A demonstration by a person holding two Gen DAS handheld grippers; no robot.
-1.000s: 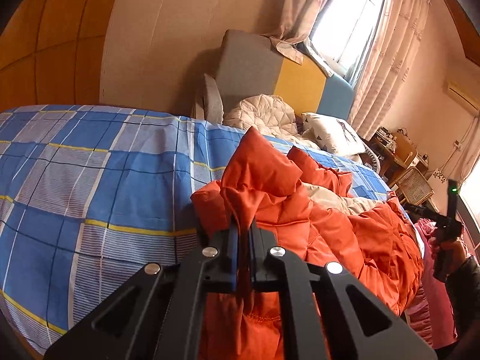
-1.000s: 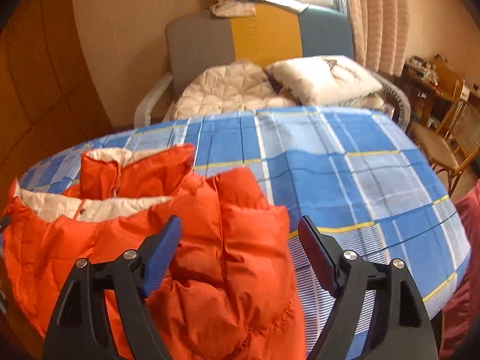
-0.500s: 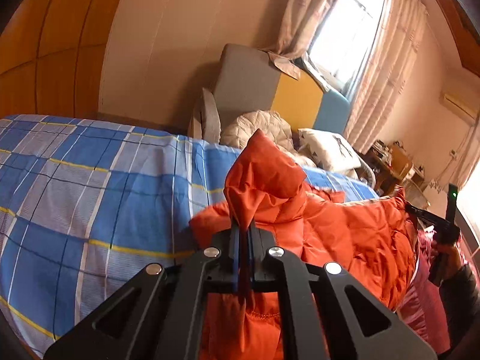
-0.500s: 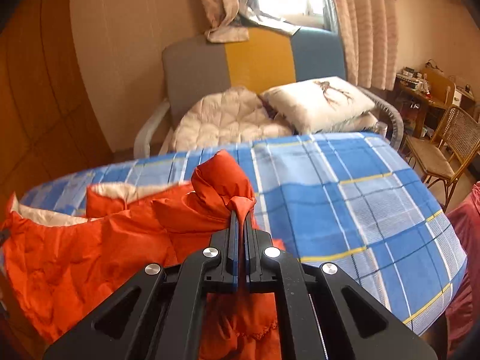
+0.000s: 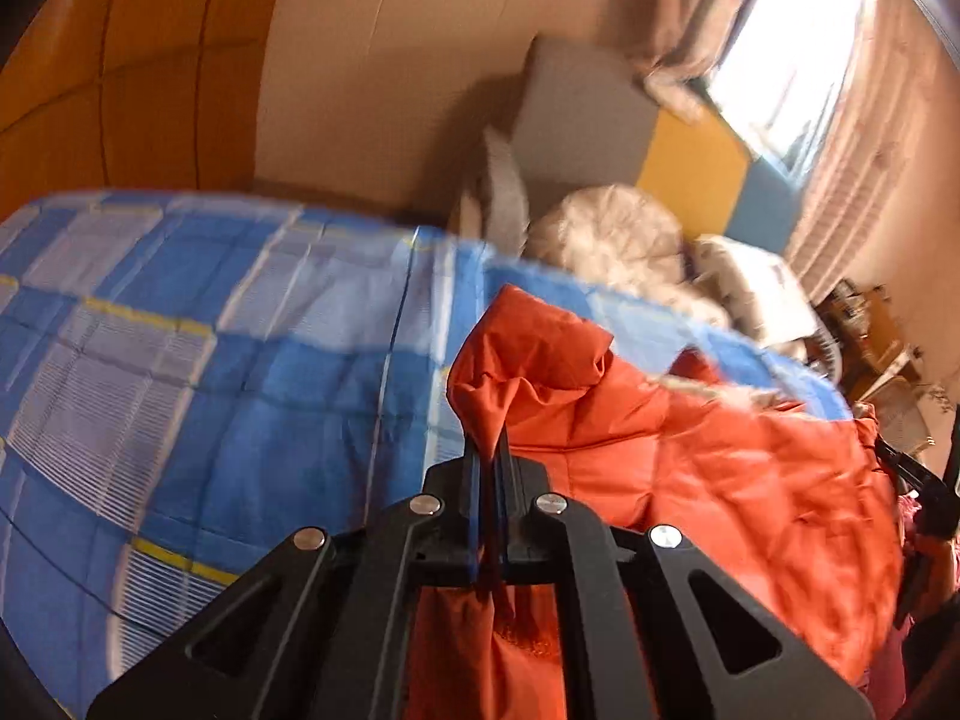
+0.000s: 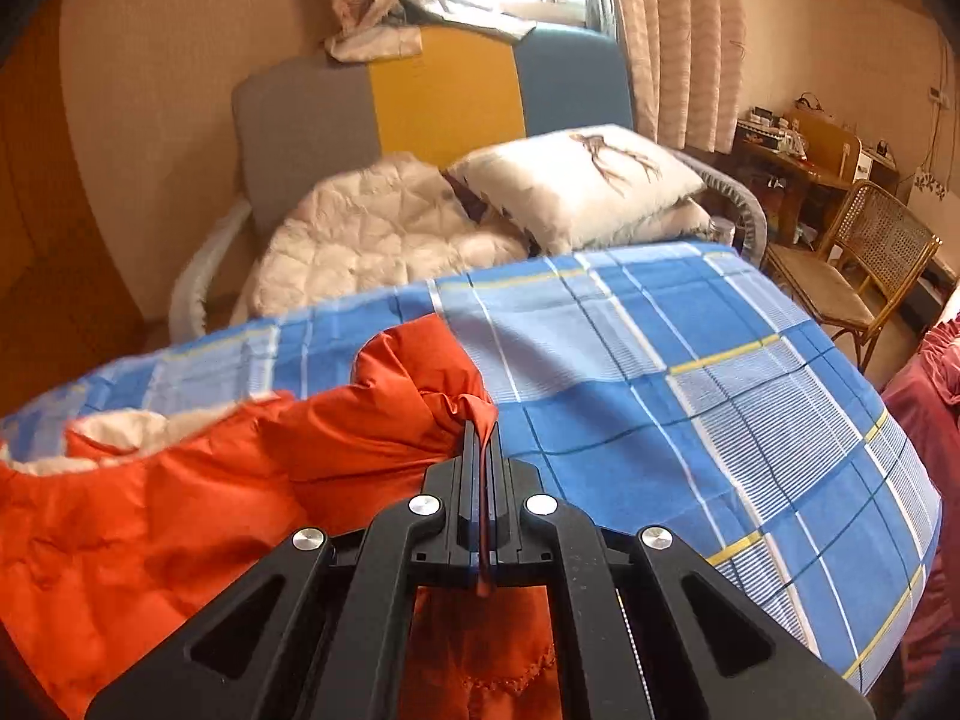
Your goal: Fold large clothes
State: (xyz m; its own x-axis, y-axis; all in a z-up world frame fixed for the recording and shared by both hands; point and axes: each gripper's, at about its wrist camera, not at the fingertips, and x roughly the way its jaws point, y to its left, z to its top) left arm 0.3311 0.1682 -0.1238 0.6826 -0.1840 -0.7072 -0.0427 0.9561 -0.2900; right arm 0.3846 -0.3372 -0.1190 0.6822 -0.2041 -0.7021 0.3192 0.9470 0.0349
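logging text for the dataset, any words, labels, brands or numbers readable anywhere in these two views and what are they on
No readable text in either view.
Pillow: a printed twig-like drawing, no letters.
Items on the desk by the curtain: too small and blurred to read.
Orange jacket, held by the left gripper and the right gripper: no label or brand shows.
Blue checked bedsheet: pattern only.

Daylight comes through the blown-out window (image 5: 786, 54), overexposed white in both views, no detail in the panes. Warm orange cast on walls. Left wrist view is motion-blurred throughout: the blue plaid bedsheet (image 5: 180, 372) edges smear, and the pale curtains (image 5: 864, 168) are soft. Right wrist view is sharper, with the white printed pillow (image 6: 576, 180) crisp. Heavy fisheye bending and dark vignette at the corners. The puffy orange quilted jacket (image 6: 150, 510) is saturated, with slight sheen.
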